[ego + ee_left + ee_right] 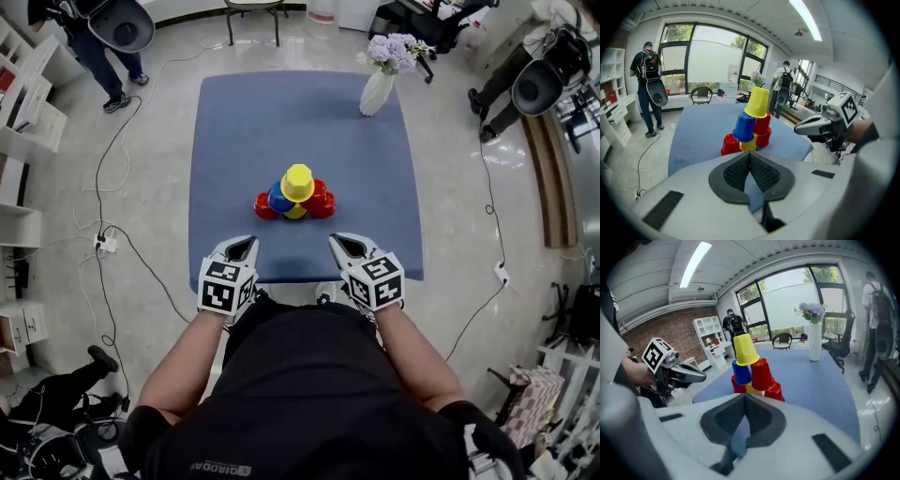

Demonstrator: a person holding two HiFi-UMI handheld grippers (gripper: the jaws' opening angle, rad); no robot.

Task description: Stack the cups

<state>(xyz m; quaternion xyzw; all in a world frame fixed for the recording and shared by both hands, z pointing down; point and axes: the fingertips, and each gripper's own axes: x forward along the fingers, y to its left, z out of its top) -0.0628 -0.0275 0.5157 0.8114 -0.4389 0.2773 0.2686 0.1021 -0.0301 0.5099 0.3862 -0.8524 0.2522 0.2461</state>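
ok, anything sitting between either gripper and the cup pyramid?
Nothing visible. Only bare blue table lies between the left gripper, the right gripper and the cup pyramid. The vase stands at the far right corner, beyond the pyramid.

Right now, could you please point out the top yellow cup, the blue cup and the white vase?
top yellow cup (298,179): head view, on its upturned top.
blue cup (744,126): left gripper view, on its side wall.
white vase (377,93): head view, on its body.
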